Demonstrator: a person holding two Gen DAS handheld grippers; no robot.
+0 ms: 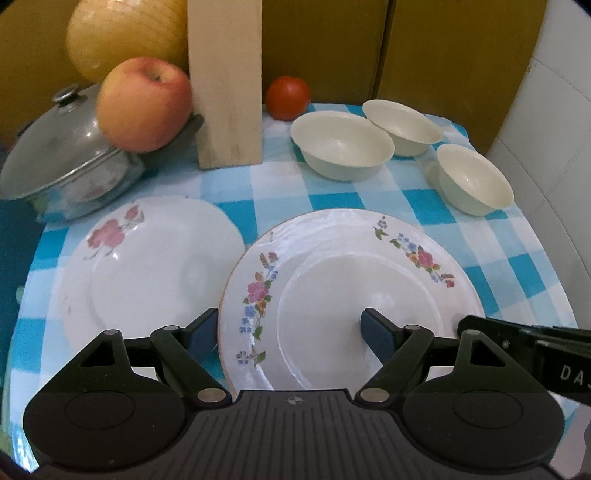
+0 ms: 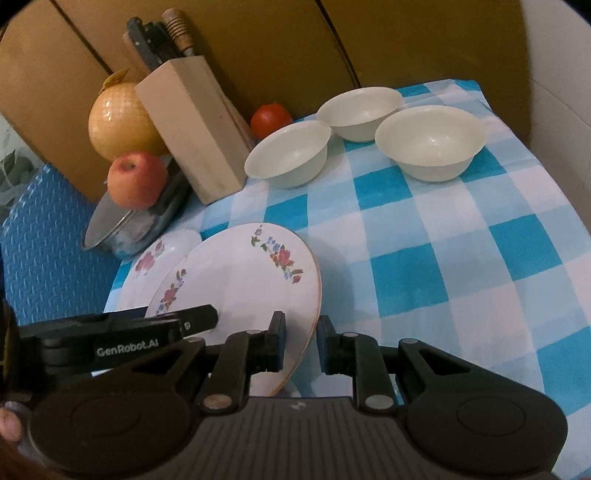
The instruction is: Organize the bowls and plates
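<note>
A white plate with coloured flower sprays (image 1: 351, 280) (image 2: 240, 273) is tilted up off the checked cloth. My right gripper (image 2: 301, 341) has its fingers either side of this plate's right rim, with a small gap showing. My left gripper (image 1: 288, 328) is open, its fingers straddling the plate's near left rim. A second white plate with a red flower (image 1: 147, 262) (image 2: 155, 262) lies flat to the left, partly under the first. Three cream bowls (image 1: 341, 144) (image 1: 402, 125) (image 1: 474, 177) stand apart at the back right.
A steel pot with lid (image 1: 66, 162) stands at the left with an apple (image 1: 144, 103) on it. A wooden knife block (image 1: 225, 85), a yellow pomelo (image 1: 125, 33) and a tomato (image 1: 288, 98) line the back. Blue-checked cloth (image 2: 461, 258) lies right of the plates.
</note>
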